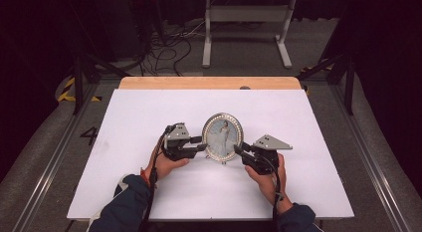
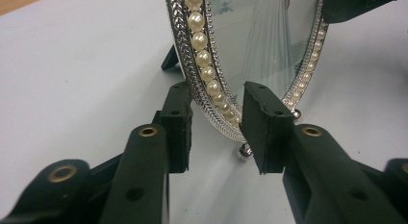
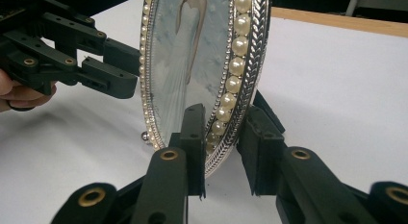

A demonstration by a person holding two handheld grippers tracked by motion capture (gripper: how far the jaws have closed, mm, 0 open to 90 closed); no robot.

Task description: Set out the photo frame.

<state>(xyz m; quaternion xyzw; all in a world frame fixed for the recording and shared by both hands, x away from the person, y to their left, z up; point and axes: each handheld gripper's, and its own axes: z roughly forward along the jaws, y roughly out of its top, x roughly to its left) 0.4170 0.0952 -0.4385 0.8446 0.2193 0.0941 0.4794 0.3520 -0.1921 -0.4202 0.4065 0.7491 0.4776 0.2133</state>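
While both forearms angle inward, each tool (image 1: 203, 144) (image 1: 238, 150) flanks the oval frame (image 1: 222, 136).

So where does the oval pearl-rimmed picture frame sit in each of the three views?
High view: the picture frame stands just below table centre, between both tongs.
Left gripper view: upper centre-right, its lower rim between the black jaws.
Right gripper view: centre-top, rim between the jaws.
Shared landmark: the pearl row.

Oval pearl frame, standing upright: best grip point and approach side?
Pinch the picture frame by its thin metal rim, low on a side edge, coming in level from the side as the right gripper does. It stands upright on a rear prop, so one pad goes on the glass and one behind; the pearl band may be slippery.
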